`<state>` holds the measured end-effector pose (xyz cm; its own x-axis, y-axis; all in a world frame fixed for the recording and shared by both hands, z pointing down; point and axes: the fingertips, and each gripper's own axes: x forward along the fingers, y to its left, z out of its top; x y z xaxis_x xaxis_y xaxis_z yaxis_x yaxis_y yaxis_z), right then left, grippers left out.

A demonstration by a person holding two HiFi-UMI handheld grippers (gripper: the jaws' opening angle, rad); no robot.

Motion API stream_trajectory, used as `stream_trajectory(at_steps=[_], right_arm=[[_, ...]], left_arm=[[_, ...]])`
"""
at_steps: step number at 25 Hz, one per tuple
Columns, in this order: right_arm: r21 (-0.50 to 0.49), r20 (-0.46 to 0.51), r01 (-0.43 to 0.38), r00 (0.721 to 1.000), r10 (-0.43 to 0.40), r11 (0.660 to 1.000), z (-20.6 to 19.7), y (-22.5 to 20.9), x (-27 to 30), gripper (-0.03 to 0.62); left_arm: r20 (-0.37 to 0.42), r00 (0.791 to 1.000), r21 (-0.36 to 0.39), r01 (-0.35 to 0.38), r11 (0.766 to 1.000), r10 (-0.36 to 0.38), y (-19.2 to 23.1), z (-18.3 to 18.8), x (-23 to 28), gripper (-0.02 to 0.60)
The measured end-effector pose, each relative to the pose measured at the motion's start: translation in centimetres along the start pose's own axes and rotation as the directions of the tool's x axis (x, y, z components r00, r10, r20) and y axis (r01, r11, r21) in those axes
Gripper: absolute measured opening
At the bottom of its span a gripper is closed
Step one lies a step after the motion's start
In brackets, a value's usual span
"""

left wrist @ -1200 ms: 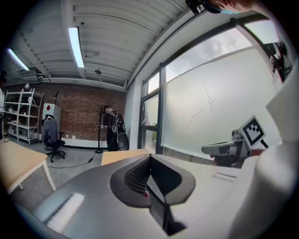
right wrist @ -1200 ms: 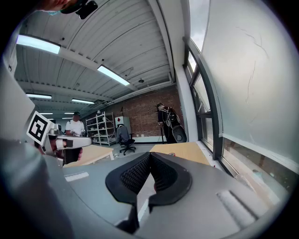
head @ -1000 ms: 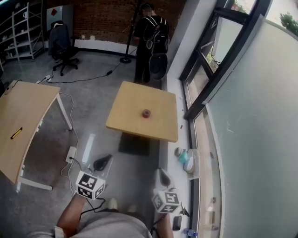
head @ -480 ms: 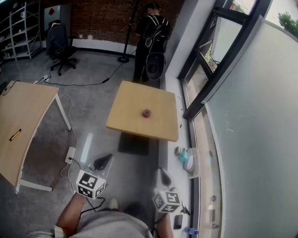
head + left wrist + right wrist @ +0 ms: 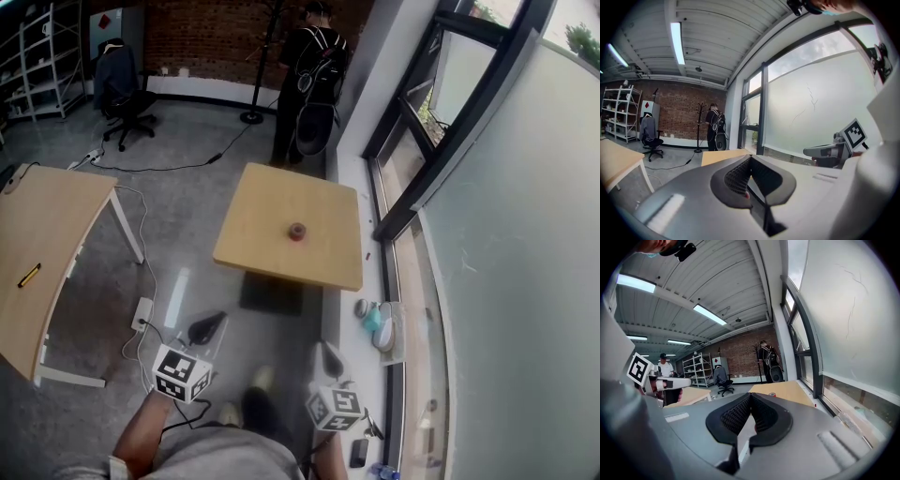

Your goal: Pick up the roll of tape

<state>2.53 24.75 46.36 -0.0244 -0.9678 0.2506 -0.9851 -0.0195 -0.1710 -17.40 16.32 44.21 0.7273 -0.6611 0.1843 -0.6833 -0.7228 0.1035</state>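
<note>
The roll of tape [image 5: 296, 231], small and dark red, lies near the middle of a square wooden table [image 5: 262, 248] well ahead of both grippers. In the right gripper view the roll [image 5: 772, 394] shows as a small red spot on the table [image 5: 787, 391], just right of the jaw tips. My left gripper [image 5: 208, 324] and right gripper [image 5: 325, 350] are held low over the floor, short of the table, both shut and empty. The left gripper [image 5: 750, 157] and the right gripper [image 5: 750, 395] each show their pads meeting with nothing between them.
A person in black with a backpack [image 5: 314, 80] stands beyond the table. A larger wooden desk [image 5: 47, 234] is at the left, with a power strip and cables [image 5: 142, 311] on the floor. The window sill [image 5: 377, 323] holds small items at the right. An office chair [image 5: 122, 94] stands far left.
A dark shoe has stepped forward between the two grippers. The table sits slightly lower in the head view. Both grippers remain shut.
</note>
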Motion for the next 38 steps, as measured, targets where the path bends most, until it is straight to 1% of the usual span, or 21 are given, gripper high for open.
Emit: stream_trajectory(at_steps=[8,17,22,30,35,38], right_arm=[[-0.007,-0.014,-0.018,1.000,0.018,1.000,1.4,-3.2,6.2,0.012],[-0.013,-0.048,-0.037,0.998,0.036,0.999,3.3,-7.2,13.1,0.012],[-0.016,-0.066,-0.062,0.996,0.061,0.998,3.8,-8.9,16.3,0.012],[-0.029,-0.083,-0.115,0.990,0.112,0.993,4.2,-11.6,20.5,0.012],[-0.023,-0.083,-0.142,0.987,0.140,0.990,4.5,-12.3,22.0,0.012],[-0.027,-0.086,-0.156,0.984,0.153,0.987,4.6,-12.4,22.8,0.012]], left_arm=[[-0.008,0.999,-0.003,-0.033,0.999,0.033,2.4,0.6,6.2,0.000],[-0.038,0.999,-0.021,-0.034,0.999,0.033,3.9,1.4,14.0,0.000],[-0.051,0.997,-0.025,-0.057,0.998,0.056,4.8,1.6,17.3,0.000],[-0.040,0.989,-0.027,-0.146,0.989,0.145,6.5,1.9,20.6,0.000],[-0.034,0.984,-0.018,-0.177,0.984,0.176,7.0,2.3,21.7,0.000],[-0.038,0.982,-0.020,-0.184,0.983,0.183,7.2,2.3,22.3,0.000]])
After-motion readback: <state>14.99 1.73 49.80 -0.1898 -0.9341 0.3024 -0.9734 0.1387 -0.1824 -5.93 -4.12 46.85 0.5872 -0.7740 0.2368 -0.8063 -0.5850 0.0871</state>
